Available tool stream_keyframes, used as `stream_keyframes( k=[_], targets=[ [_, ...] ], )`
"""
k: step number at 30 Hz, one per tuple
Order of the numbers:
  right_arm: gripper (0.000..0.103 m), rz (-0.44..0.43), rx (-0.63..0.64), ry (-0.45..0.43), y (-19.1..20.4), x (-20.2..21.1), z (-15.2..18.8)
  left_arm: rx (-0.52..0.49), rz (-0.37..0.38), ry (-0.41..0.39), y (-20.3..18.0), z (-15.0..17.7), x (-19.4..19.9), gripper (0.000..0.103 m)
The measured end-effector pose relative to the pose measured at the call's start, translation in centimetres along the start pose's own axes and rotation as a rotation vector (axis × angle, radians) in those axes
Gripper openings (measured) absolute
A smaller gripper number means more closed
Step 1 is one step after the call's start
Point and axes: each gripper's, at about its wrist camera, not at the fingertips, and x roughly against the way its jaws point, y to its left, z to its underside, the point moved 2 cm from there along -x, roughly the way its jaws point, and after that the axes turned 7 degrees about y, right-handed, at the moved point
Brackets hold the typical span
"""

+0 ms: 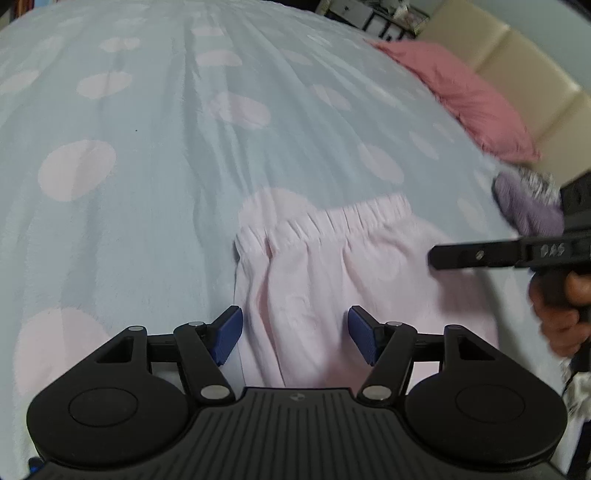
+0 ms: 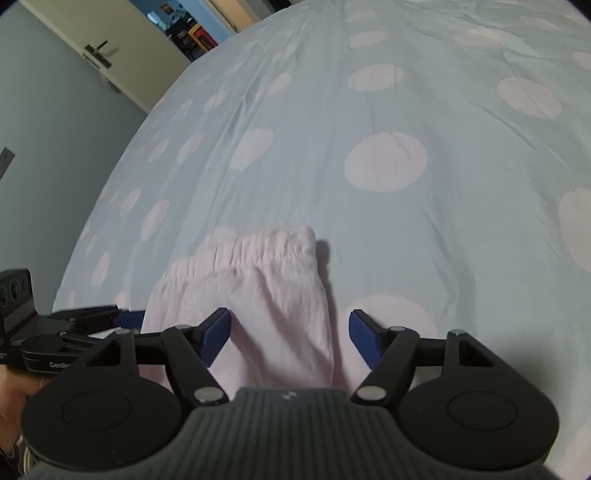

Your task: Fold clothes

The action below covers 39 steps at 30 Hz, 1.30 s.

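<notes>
- My left tongs (image 1: 294,334) hang spread wide over the left edge of the pink pants (image 1: 332,280), gripping nothing.
- The pants lie flat on the dotted bed (image 1: 147,147), waistband away from me.
- My right tongs (image 2: 290,334) gape over the right edge, empty.

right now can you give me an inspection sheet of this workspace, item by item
surface: pale blue bedspread with large pink dots, wrinkled lengthwise.
job's things: light pink elastic-waist garment, lying flat, waistband away from the cameras.
clutter: dusty pink pillow at the far right edge; purple bundle of cloth nearer, blurred.
grippers: left tool open, fingers either side of the garment's left part; right tool open over its right edge; neither grips cloth.
cables: nothing seen.
surroundings: cream padded headboard behind the pillow; door with dark handle; dark shelving.
</notes>
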Motion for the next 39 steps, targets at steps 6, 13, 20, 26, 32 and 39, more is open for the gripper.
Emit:
stream_keyframes(
  k=[6, 13, 20, 26, 32, 39],
  targets=[
    [0.073, -0.022, -0.014, -0.019, 0.0, -1.6, -1.2, 0.086, 0.051, -0.067, 1.7, -0.7, -0.1, 0.062],
    [0.022, -0.018, 0.022, -0.018, 0.4, -3.2, -1.9, 0.070, 0.041, -0.110, 1.0, -1.3, -0.8, 0.048],
    [0.013, -0.114, 0.032, -0.050, 0.1, -1.5, -1.6, 0.117, 0.104, -0.147, 0.9, -1.1, 0.1, 0.010],
    [0.012, -0.150, 0.065, -0.104, 1.6, 2.8, -0.4, 0.092, 0.129, -0.197, -1.7, -0.9, 3.7, 0.009],
    [0.012, -0.191, 0.108, -0.143, 3.9, 9.2, 1.5, 0.024, 0.137, -0.232, -5.6, 0.8, 8.9, 0.009],
    [0.013, -0.201, 0.196, -0.148, 6.3, 14.9, 6.2, -0.065, 0.158, -0.287, -9.4, 5.4, 13.6, 0.009]
  ],
)
